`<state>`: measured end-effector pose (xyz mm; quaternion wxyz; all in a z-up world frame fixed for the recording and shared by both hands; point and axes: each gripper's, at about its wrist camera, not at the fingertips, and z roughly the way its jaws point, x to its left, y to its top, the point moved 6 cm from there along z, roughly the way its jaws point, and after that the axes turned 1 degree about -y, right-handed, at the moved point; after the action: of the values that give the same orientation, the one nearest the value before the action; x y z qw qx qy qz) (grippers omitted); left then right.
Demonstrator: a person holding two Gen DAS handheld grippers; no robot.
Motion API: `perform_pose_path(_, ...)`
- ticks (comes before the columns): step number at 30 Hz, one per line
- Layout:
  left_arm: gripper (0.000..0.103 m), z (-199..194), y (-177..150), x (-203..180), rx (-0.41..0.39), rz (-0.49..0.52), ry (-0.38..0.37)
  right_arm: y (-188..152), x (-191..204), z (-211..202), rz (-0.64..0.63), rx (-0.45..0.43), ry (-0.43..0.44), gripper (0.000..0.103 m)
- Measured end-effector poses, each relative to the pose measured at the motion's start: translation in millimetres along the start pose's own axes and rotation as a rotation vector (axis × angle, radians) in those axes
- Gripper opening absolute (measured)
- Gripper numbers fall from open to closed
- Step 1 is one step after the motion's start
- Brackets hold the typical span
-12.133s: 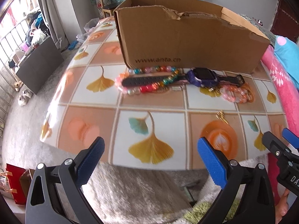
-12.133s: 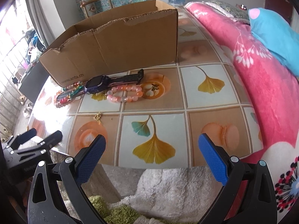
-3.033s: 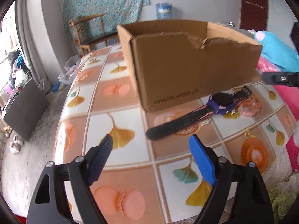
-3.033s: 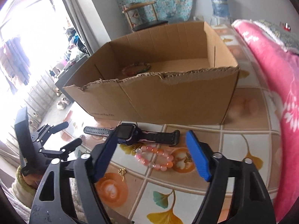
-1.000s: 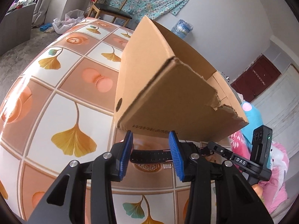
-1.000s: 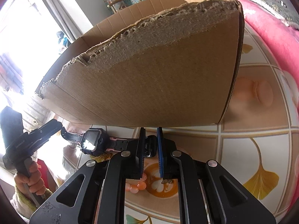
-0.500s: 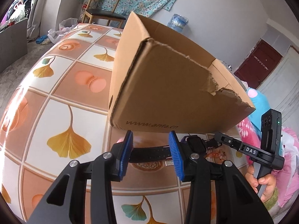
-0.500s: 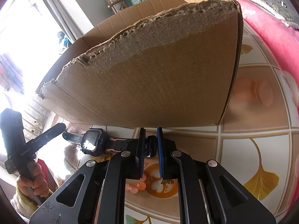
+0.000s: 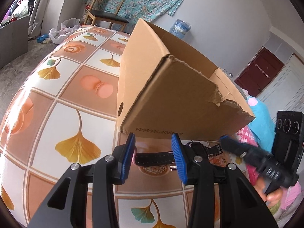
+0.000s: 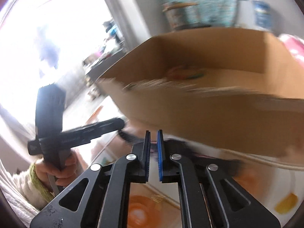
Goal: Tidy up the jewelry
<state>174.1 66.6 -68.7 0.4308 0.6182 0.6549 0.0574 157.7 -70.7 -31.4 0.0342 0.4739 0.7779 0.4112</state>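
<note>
watch [image 9: 190, 153] — strap lies crosswise between left gripper [image 9: 154, 156] spread pads | right gripper [image 10: 153, 156] pressed together — blurred, hold unclear

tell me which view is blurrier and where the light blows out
Right wrist view: heavy motion smear over the cardboard box and table, window at left washed out white. Left wrist view: mostly sharp, only the right gripper streaks; strong fisheye bending of the table.
</note>
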Motion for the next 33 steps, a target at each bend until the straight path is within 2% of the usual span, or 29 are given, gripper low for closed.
perform_pose_path(3,0.038,-0.7,-0.3,0.4,0.0,-0.005,-0.015,-1.1,11.7,29.2,-0.049,0.05,0.016,0.001)
perform_pose_path(9,0.038,-1.1,0.4,2.1,0.004,-0.012,-0.039,0.8,12.3,56.7,-0.108,0.104,0.015,0.0)
perform_pose_path(17,0.038,-1.0,-0.5,3.6,0.006,-0.038,-0.069,5.0,14.4,68.6,-0.119,0.128,0.04,0.0)
perform_pose_path(26,0.038,-3.1,0.5,10.9,0.0,-0.066,-0.037,14.6,15.3,81.9,-0.116,0.141,0.033,0.0)
perform_pose_path(33,0.038,-6.9,-2.0,20.6,0.002,-0.115,-0.013,5.0,20.1,75.7,-0.114,0.139,0.039,0.0)
